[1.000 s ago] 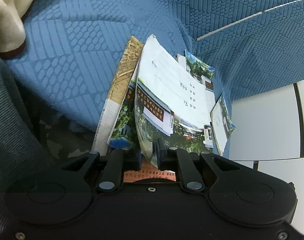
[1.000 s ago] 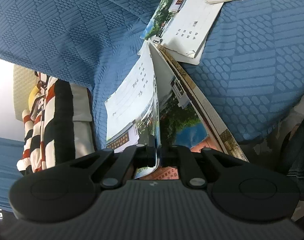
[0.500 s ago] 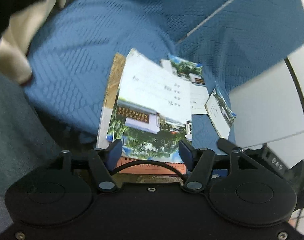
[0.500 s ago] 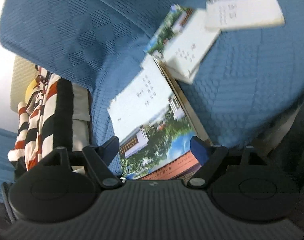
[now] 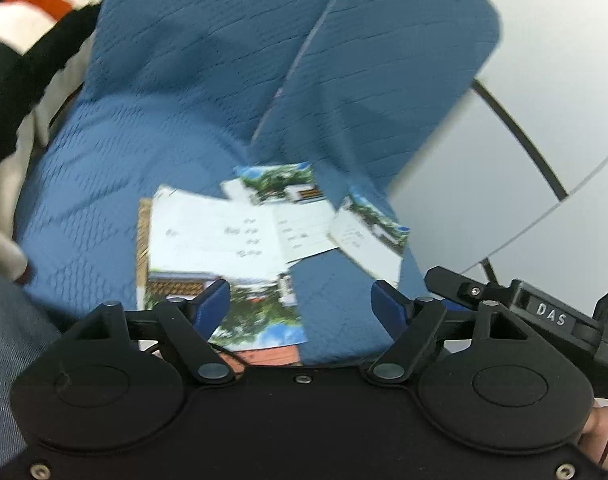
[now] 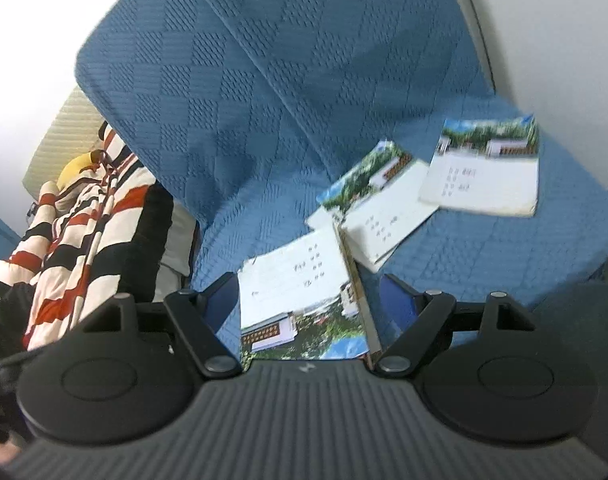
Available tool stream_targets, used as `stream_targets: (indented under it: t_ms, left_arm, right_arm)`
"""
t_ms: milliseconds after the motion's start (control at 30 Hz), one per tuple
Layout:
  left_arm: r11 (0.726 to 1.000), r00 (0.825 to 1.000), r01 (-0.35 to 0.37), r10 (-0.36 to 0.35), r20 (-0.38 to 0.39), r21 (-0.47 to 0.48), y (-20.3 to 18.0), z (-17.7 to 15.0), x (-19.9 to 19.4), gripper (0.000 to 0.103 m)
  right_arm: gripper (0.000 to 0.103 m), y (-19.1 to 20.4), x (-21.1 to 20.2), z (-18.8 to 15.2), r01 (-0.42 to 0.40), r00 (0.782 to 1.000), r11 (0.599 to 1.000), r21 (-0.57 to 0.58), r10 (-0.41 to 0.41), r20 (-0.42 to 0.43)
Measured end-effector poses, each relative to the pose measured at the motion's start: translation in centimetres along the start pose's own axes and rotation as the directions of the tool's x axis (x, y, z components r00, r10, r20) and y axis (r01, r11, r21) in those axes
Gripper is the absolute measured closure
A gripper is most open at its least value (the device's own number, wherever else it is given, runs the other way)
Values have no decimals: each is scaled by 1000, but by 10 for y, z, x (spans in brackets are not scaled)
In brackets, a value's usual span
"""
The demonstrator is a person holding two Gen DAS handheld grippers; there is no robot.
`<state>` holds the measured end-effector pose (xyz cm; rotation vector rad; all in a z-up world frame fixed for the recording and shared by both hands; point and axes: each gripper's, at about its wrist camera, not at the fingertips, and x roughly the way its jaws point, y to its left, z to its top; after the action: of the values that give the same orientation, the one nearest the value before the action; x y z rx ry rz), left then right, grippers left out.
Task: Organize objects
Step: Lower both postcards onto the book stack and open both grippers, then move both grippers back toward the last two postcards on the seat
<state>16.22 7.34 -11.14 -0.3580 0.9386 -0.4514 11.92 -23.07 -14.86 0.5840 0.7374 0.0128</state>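
Both grippers are up and off the booklets now, where a second ago each was pinched on the near stack's pages, and that stack has dropped flat on the seat. Biggest thing in shot is the blue quilted sofa (image 6: 263,120), seat and backrest filling both views, with a striped red, black and cream blanket (image 6: 83,240) bunched at its end. On the seat lie the booklets: the near stack (image 6: 299,296) at the front edge, a second booklet (image 6: 380,216) overlapping its far corner, a third booklet (image 6: 488,172) lying apart beyond. The left gripper (image 5: 299,300) has just been opening, jaws spread wide with nothing between them. The right gripper (image 6: 310,300) hangs above the near stack, jaws equally wide and empty.
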Motion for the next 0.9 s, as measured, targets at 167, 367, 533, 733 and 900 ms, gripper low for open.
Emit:
stream_targets:
  t_ms: [167, 367, 533, 733, 900]
  left_arm:
    - [998, 999, 9, -11, 34, 64, -29, 0, -10, 10]
    - [994, 998, 34, -39, 45, 104, -52, -4, -10, 1]
    - [991, 998, 48, -54, 44, 122, -63, -9, -5, 1]
    - [989, 998, 56, -61, 31, 137, -71, -12, 7, 1]
    - [988, 998, 53, -56, 15, 147, -78, -11, 16, 1]
  right_arm:
    - [23, 1, -27, -4, 30, 998, 998, -59, -26, 64]
    - [17, -9, -49, -10, 84, 992, 995, -62, -78, 97]
    - [17, -18, -57, -16, 128, 988, 990, -64, -121, 97]
    - [17, -35, -63, -22, 170, 981, 985, -11, -168, 93]
    - [17, -48, -65, -24, 198, 976, 980, 21, -199, 86]
